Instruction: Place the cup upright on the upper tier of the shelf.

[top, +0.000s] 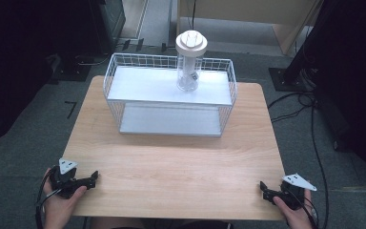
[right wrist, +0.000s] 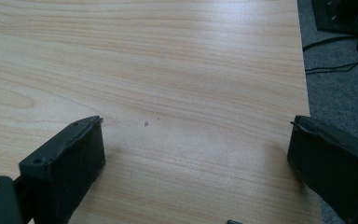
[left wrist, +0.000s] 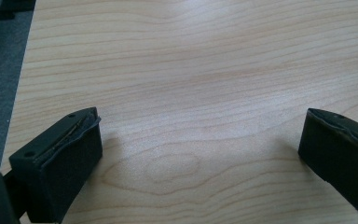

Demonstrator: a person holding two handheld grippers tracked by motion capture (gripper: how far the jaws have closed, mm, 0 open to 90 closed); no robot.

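both the left gripper (top: 93,177) and right gripper (top: 263,189) are resting wide open and empty, well apart from the lidded clear jar (top: 189,64) standing on the wire rack's (top: 169,98) upper shelf, so handling is looking unstarted or finished.

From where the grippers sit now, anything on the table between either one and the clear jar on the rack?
Nothing visible. The left gripper and right gripper rest open at the near table corners; only bare wood lies ahead. The jar stands on the wire rack top shelf, behind its low rim, so reach over that.
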